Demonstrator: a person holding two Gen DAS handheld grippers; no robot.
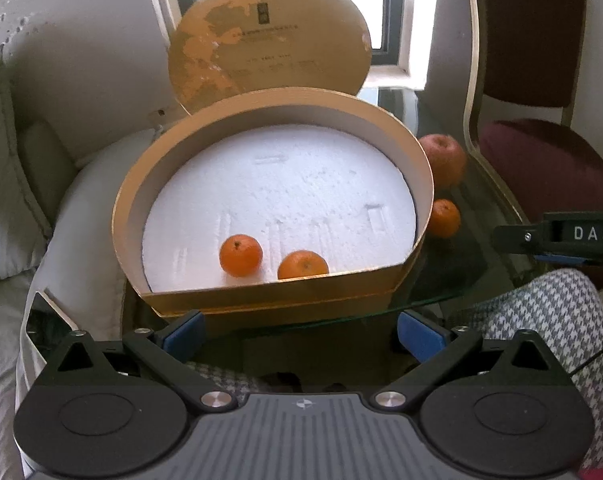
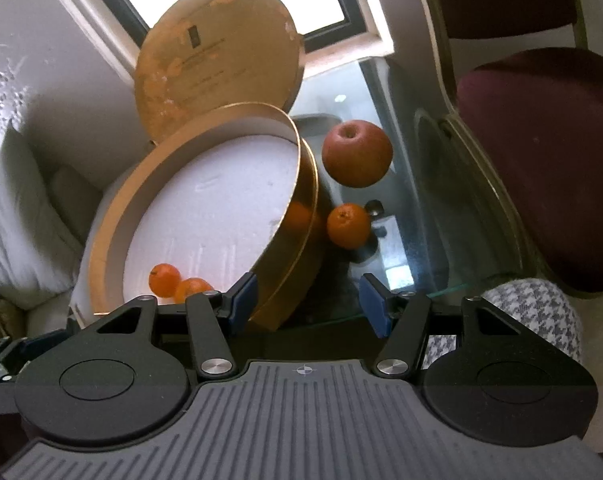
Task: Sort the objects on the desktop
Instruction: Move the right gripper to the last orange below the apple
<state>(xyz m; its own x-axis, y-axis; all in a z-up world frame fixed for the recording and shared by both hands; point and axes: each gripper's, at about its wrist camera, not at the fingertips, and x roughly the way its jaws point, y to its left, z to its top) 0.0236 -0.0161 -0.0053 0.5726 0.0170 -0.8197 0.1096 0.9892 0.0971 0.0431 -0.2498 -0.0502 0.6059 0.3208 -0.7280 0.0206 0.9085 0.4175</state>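
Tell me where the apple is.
In the right wrist view the apple sits on the glass table, right of the gold box, just beyond a loose mandarin.

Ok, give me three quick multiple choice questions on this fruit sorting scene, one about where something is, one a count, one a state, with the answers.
1. Where is the apple?
A. in the gold box
B. on the glass table beside the box
C. on the chair

2. How many tangerines lie in the gold box?
A. one
B. two
C. four

3. The right gripper is:
A. open, empty
B. shut on a tangerine
C. shut on the lid

Answers: 1 B, it sits on the glass table right of the box wall; 2 B, two rest on the white foam; 3 A, nothing between its blue pads.
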